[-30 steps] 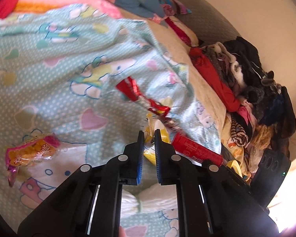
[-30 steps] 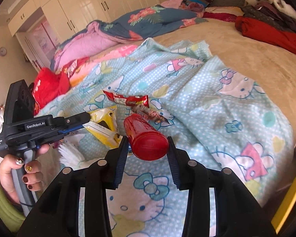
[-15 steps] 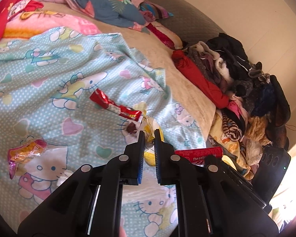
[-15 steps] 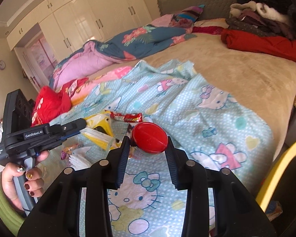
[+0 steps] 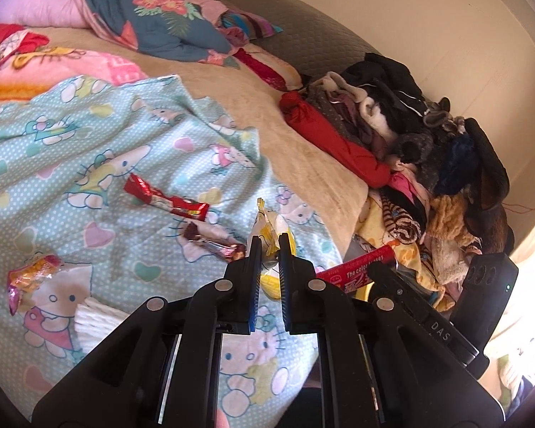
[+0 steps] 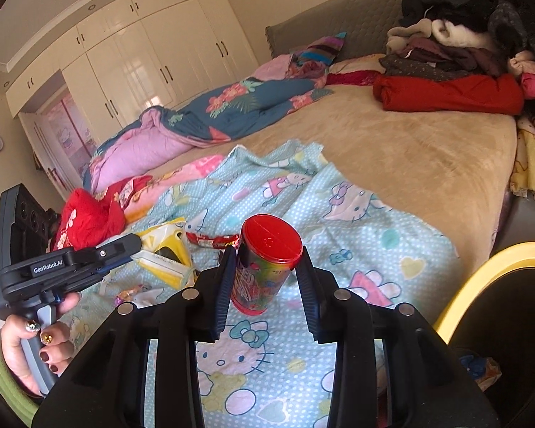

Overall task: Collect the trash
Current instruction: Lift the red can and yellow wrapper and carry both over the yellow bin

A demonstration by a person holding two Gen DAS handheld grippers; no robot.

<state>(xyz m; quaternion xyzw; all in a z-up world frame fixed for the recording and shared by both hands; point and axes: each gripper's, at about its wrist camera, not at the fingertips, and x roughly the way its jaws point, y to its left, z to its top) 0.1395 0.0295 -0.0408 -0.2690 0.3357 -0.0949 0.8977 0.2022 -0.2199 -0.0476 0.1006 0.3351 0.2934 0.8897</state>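
The right gripper (image 6: 265,267) has its jaws pressed tight on a round red tube (image 6: 264,264) w/ a flat shiny red lid and bright printed sides. Its jaws have just been closing a bit, tube betw. them. The tube is up in the air above the soft blue cat blanket (image 6: 339,214), tipped back a little.

The left gripper (image 5: 267,249) is almost fully shut, pinching a crinkly yellow-and-white plastic bag (image 5: 271,224). The bag hangs above the blanket too. A hand (image 6: 35,342) w/ dark painted nails wraps round the left gripper's handle; both grippers point a bit down.

On the blanket, left of the yellow bag: a long shiny red wrapper (image 5: 166,201), a smaller dark-red foil wrapper (image 5: 214,244), a crumpled pink-and-yellow packet (image 5: 28,274) and a white ridged paper thing (image 5: 96,321). A curved yellow rim (image 6: 481,271) shows right of the blanket.
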